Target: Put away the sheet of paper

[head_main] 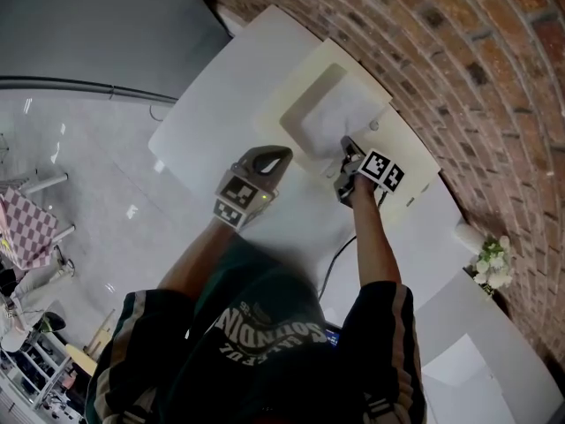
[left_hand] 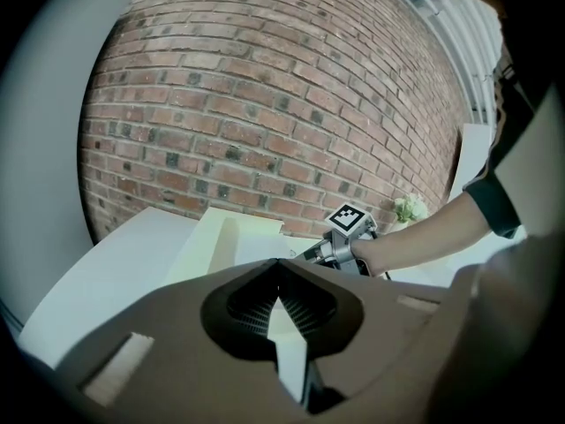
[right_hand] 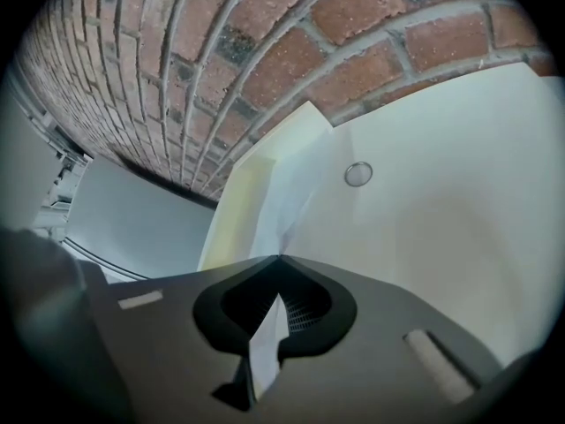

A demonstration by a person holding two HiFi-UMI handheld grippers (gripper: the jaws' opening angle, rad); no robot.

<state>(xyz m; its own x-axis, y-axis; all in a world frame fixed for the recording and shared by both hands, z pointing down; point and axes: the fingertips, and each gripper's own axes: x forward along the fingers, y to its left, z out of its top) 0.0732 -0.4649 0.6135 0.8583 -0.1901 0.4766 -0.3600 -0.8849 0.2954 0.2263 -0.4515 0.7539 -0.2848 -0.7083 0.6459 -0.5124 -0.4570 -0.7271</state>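
Sheet of paper (head_main: 334, 117) lies in recess of cream tray (head_main: 280, 102) on white table (head_main: 221, 87), near edge pinched by closed right gripper (head_main: 347, 146). Left gripper (head_main: 279, 155) jaws together, empty, beside tray.

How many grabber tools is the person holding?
2. The left gripper hovers over the white table, jaws together. The right gripper is shut on the sheet of paper at the cream tray. None seems hidden.

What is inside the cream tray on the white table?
A white sheet of paper lies in the cream tray, with one corner pinched in the shut right tool. The sheet covers the tray floor, so anything beneath it cannot be seen.
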